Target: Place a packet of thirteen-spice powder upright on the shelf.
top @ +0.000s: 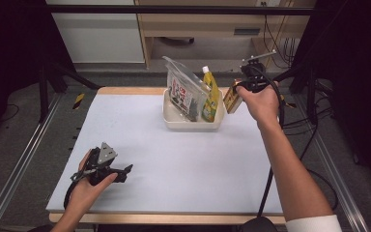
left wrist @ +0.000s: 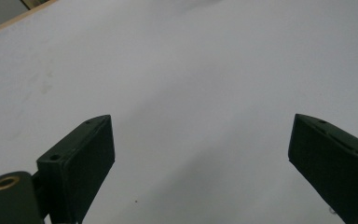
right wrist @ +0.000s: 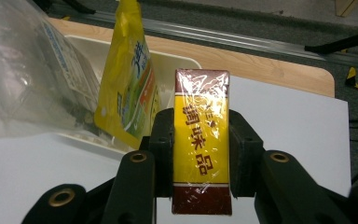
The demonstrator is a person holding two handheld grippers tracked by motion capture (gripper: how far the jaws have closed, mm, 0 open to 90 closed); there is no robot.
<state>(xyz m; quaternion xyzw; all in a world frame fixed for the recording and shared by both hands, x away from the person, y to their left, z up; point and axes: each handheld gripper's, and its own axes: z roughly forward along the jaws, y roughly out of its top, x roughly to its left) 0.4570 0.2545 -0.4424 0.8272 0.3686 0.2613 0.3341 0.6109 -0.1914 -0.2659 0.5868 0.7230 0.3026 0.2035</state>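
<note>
My right gripper [right wrist: 201, 140] is shut on a yellow and brown seasoning box [right wrist: 201, 140] wrapped in film. In the high view that box [top: 232, 99] hangs just right of a white tub [top: 171, 121] at the far middle of the table, with the right gripper [top: 239, 93] above the table's far right. The tub holds a clear plastic bag [top: 183, 89] of printed packets and a yellow pouch [top: 211, 94]. My left gripper [top: 125, 170] rests low near the front left of the table; its jaws stand wide apart over bare white table [left wrist: 200, 70], nothing between them.
The white tabletop [top: 174, 159] has a wooden rim at the far edge [top: 130, 90]. Metal rails [top: 24, 159] run along both sides. A cable [top: 270, 183] trails from the right gripper along the person's forearm. Wooden furniture [top: 198, 24] stands behind the table.
</note>
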